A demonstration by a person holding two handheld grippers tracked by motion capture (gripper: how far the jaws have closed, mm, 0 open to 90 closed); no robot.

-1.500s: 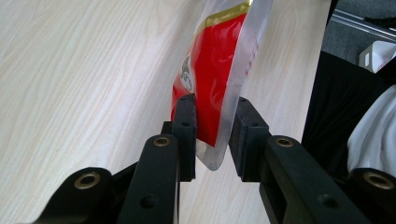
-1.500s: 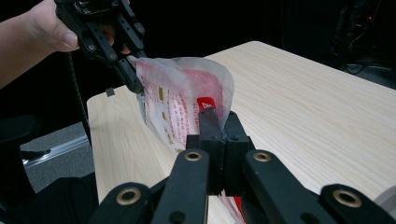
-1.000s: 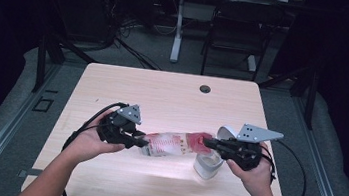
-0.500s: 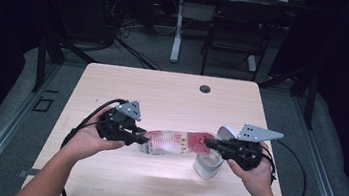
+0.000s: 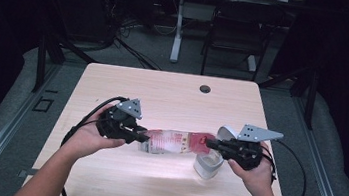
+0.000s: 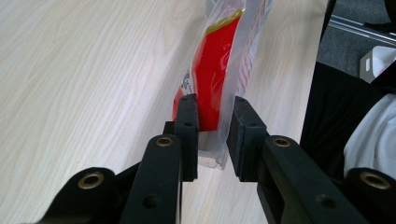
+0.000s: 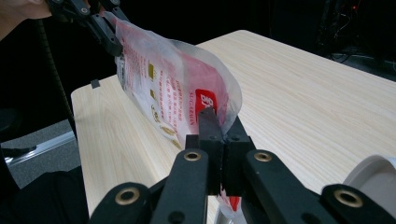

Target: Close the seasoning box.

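A clear plastic bag (image 5: 172,142) with red print hangs stretched just above the table between my two grippers. My left gripper (image 5: 144,137) holds its left end. In the left gripper view the jaws (image 6: 215,116) stand on either side of the bag's sealed edge (image 6: 212,79), pressing the film. My right gripper (image 5: 209,143) is shut on the bag's other end. In the right gripper view its jaws (image 7: 217,126) pinch the film just below a red label (image 7: 208,100). The left gripper (image 7: 100,25) shows at that view's top left, holding the far edge.
A white round container (image 5: 206,166) stands on the wooden table (image 5: 172,98) under my right gripper, its lid (image 5: 227,132) behind it and its rim (image 7: 373,179) visible. A cable hole (image 5: 205,88) sits near the far edge. Cables trail off both grippers.
The bag, bunched and redder a second ago, now lies drawn out longer and flatter between the grippers. Both hands have hardly shifted.
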